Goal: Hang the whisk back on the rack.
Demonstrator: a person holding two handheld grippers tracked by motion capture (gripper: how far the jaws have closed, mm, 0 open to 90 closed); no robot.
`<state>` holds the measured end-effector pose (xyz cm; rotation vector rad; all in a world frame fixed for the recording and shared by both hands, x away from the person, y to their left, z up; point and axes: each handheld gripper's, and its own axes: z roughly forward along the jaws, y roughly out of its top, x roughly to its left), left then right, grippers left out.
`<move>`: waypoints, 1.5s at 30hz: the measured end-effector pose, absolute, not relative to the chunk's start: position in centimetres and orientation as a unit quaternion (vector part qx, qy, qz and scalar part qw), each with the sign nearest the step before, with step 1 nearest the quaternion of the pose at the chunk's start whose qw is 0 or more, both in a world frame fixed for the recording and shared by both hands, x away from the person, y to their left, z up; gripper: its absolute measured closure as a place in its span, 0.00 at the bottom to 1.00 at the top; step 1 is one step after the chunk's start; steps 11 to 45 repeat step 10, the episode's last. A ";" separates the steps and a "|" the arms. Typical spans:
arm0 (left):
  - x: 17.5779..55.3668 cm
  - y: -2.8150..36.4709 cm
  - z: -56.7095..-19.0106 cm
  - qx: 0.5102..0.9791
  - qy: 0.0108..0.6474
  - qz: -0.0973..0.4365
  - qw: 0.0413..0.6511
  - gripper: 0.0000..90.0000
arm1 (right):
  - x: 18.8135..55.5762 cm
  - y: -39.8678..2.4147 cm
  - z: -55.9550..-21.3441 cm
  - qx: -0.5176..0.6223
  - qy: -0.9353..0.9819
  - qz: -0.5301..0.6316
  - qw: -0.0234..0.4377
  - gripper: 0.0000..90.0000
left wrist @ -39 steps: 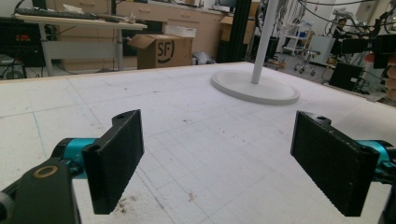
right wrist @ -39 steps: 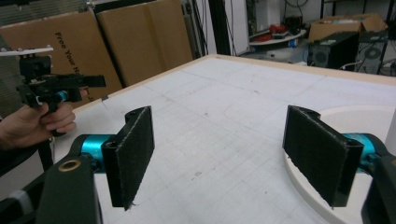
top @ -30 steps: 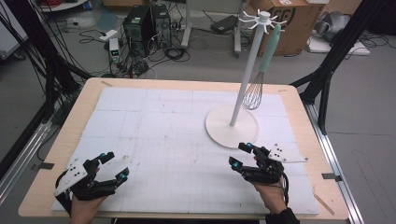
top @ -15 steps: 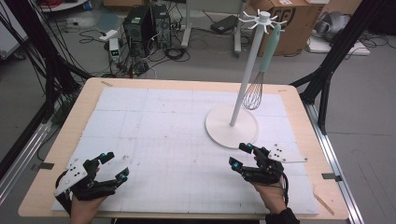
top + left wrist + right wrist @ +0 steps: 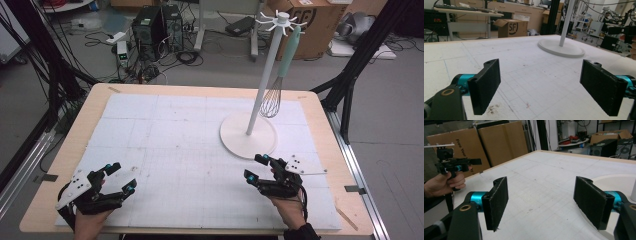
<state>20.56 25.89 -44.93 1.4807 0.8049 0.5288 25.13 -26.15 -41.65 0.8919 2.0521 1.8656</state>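
hanging whisk (image 5: 272,100) on stand (image 5: 248,134) | both claws agape, empty

We see a wood-edged table (image 5: 320,107) under a matt white gridded mat (image 5: 175,145), scuffed. Stand (image 5: 248,134) smooth white, looks plastic. Whisk (image 5: 272,97) wire metal, matt mint handle. Hand-held gripper pads (image 5: 486,86) rough black.

I am working in a robotics lab. The surface (image 5: 70,150) stands inside a black strut frame (image 5: 357,60). Computer towers (image 5: 159,22), a power strip (image 5: 121,49) and loose cables (image 5: 182,55) cover the floor. Cardboard boxes (image 5: 312,20) and workbenches (image 5: 461,11) line the room.
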 end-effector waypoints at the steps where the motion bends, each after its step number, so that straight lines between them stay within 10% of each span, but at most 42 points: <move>1: 20.6 25.9 -44.9 0.648 0.352 0.231 0.635 0.19 | 25.1 -26.2 -41.7 0.304 0.699 0.637 0.114 0.30; 45: 20.6 25.8 -44.9 0.649 0.350 0.232 0.635 0.19 | 25.2 -26.2 -41.6 0.308 0.696 0.638 0.116 0.27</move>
